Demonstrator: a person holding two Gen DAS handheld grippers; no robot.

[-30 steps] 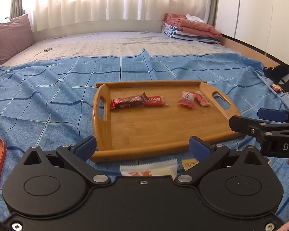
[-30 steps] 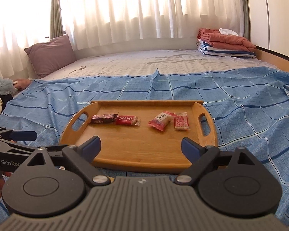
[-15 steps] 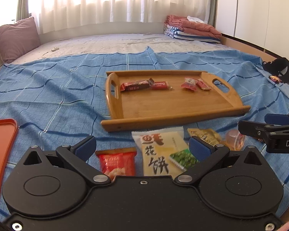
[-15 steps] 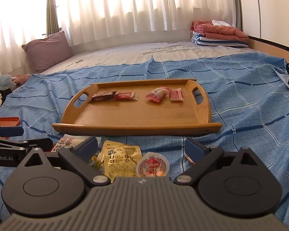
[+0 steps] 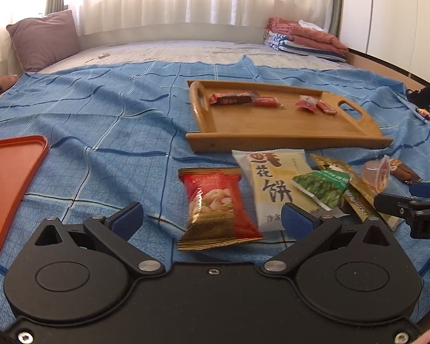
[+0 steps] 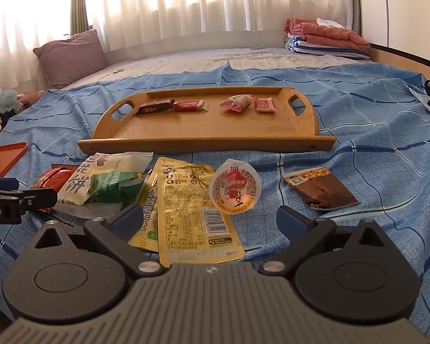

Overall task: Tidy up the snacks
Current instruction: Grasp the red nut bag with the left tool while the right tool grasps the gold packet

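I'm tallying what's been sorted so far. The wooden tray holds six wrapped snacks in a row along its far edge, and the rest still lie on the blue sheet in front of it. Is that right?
Not quite: the wooden tray holds four wrapped snacks, not six, as the right wrist view shows: a dark bar, a red biscuit pack, a pink packet and a small red-and-white packet. The rest do lie on the blue sheet in front.

Black tongs (image 5: 212, 215) carry blue pads (image 5: 296, 219), silver screws.

Both grippers now sit back from the wooden tray (image 6: 206, 140) and lower, the left gripper (image 5: 212, 215) over the red packet (image 5: 218, 209), the right gripper's (image 6: 206, 220) jaws opening over the yellow packet (image 6: 192, 200).
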